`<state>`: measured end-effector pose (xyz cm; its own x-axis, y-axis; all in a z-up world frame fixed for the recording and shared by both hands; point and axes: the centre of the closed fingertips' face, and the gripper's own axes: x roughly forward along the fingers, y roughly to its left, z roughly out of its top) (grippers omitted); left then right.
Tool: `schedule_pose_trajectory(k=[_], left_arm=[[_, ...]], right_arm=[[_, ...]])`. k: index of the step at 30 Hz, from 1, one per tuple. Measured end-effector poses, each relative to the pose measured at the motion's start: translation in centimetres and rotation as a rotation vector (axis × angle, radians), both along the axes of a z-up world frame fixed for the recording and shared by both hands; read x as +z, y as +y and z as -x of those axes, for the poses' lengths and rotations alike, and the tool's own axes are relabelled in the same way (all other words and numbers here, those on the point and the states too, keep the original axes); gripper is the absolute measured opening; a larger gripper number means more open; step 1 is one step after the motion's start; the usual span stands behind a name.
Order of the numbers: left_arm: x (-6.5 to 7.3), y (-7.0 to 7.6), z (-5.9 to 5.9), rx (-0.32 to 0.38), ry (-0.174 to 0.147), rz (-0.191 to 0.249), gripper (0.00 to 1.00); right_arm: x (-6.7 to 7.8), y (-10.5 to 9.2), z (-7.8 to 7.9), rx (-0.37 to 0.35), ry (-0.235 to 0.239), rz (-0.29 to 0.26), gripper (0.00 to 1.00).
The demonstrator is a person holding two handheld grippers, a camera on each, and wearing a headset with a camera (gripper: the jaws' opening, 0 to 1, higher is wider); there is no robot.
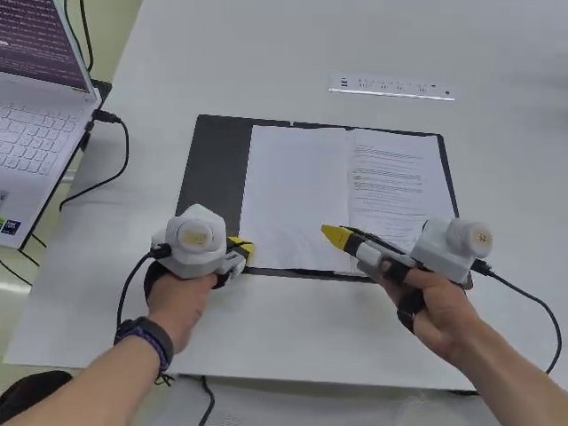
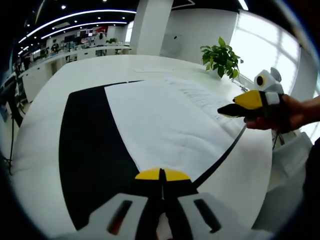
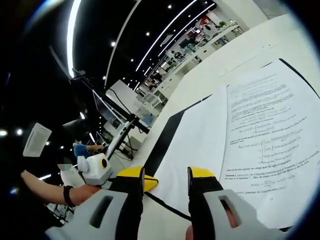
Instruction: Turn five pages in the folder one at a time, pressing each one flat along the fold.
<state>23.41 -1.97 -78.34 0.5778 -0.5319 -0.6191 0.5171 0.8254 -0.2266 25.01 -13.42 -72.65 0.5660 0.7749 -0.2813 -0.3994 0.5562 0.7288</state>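
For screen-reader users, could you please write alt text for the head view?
An open folder lies on a table, blank page left, printed page right. The left hand-held gripper and right hand-held gripper are at its near edge; a laptop sits far left.

Even, bright overhead light fell on the white desk in the head view, sharp, with faint soft shadows near its front edge. In the gripper views ceiling lights streaked, a window glared white, lines bowed toward the edges, and the left claw looked soft.
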Motion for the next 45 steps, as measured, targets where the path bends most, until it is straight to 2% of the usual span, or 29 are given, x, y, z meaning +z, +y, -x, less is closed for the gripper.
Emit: schedule_pose_trajectory(k=[7, 20, 32, 45], left_arm=[[-0.4, 0.1, -0.2, -0.002, 0.001, 0.002, 0.0], [-0.7, 0.0, -0.3, -0.004, 0.003, -0.006, 0.0], [-0.8, 0.0, -0.3, -0.006, 0.006, -0.013, 0.0], [-0.9, 0.0, -0.3, -0.009, 0.008, -0.017, 0.0]], right_arm=[[-0.3, 0.1, -1.8, 0.028, -0.004, 0.02, 0.32], [-0.7, -0.5, -5.1, 0.022, -0.015, 0.033, 0.28], [-0.8, 0.6, -7.1, 0.021, -0.025, 0.045, 0.24], [-1.9, 0.0, -9.5, -0.038, -0.004, 0.029, 0.18]])
